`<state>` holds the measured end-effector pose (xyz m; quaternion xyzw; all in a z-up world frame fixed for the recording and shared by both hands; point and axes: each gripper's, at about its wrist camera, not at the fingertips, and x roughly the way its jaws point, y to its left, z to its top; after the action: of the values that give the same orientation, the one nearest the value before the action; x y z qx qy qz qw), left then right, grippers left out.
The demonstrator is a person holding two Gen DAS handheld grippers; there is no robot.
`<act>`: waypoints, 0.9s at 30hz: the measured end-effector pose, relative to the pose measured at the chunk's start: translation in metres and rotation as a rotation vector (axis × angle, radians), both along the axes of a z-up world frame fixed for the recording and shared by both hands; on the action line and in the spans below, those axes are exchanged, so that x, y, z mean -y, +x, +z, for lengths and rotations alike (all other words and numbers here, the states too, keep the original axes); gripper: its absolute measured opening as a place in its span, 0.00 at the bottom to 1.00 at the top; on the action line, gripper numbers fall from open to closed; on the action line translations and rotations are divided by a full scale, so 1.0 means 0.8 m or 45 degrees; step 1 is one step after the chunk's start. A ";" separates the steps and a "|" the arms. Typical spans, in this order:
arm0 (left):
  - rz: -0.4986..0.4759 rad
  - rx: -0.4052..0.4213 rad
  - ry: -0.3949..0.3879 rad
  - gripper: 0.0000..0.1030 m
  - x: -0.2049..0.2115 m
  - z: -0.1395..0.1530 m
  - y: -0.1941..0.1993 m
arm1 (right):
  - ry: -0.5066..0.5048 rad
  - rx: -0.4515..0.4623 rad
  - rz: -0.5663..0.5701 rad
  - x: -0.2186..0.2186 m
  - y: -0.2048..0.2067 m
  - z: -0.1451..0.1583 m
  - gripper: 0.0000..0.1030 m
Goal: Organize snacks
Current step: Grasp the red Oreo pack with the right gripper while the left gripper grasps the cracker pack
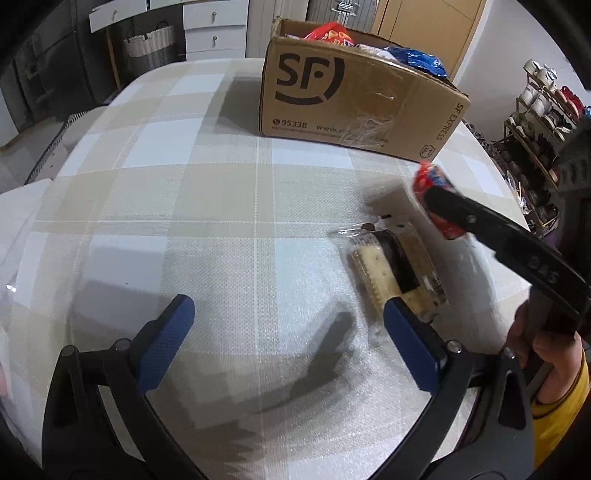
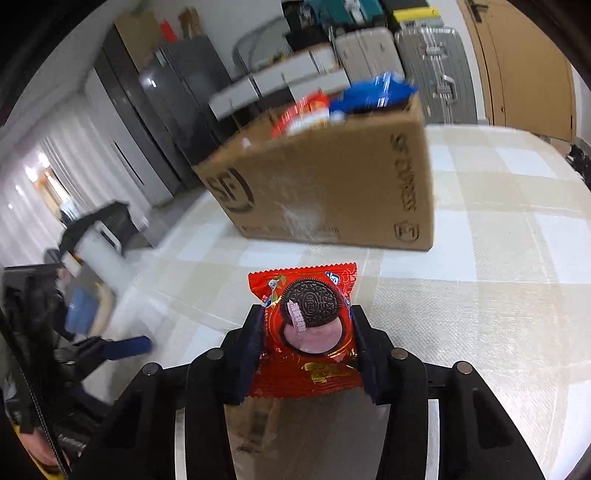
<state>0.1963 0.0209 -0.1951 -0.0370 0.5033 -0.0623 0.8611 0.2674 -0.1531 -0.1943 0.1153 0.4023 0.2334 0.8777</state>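
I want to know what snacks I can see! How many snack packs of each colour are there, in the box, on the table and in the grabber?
Red packs: 2, the Oreo pack in the right gripper and one in the box at
Blue packs: 1, in the box
Clear packs: 1, the cracker pack on the table
Total: 4 that show; the box may hide more.

Red Oreo packet [image 2: 308, 328] pinched flat in my right hand-held gripper [image 2: 306, 325]; clear-wrapped cracker pack [image 1: 391, 273] lies on table, box [image 1: 354, 99] at 12 o'clock.
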 end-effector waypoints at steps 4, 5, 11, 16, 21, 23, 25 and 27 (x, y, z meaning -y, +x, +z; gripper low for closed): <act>0.004 0.015 0.031 0.99 0.008 0.012 -0.007 | 0.028 0.058 -0.034 0.016 -0.022 0.008 0.45; 0.003 0.019 0.035 0.99 0.012 0.016 -0.008 | 0.026 0.065 -0.038 0.019 -0.028 0.009 0.45; -0.020 -0.023 0.029 0.99 0.039 0.022 -0.003 | 0.064 0.164 -0.102 0.055 -0.059 0.029 0.45; -0.025 -0.088 -0.007 0.99 0.063 0.015 0.019 | 0.082 0.240 -0.198 0.085 -0.078 0.037 0.45; -0.015 -0.160 0.023 0.99 0.090 -0.003 0.041 | 0.091 0.246 -0.184 0.085 -0.079 0.038 0.45; -0.003 -0.189 0.037 0.99 0.097 -0.012 0.044 | 0.091 0.251 -0.176 0.084 -0.081 0.040 0.45; -0.009 -0.155 0.103 0.92 0.107 -0.013 0.040 | 0.104 0.257 -0.171 0.085 -0.083 0.041 0.45; -0.035 -0.136 0.127 0.85 0.113 -0.010 0.037 | 0.114 0.269 -0.173 0.086 -0.086 0.044 0.45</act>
<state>0.2258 -0.0694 -0.2034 0.0096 0.5514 -0.0467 0.8329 0.1987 -0.2221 -0.1593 0.1561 0.2882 0.2019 0.9229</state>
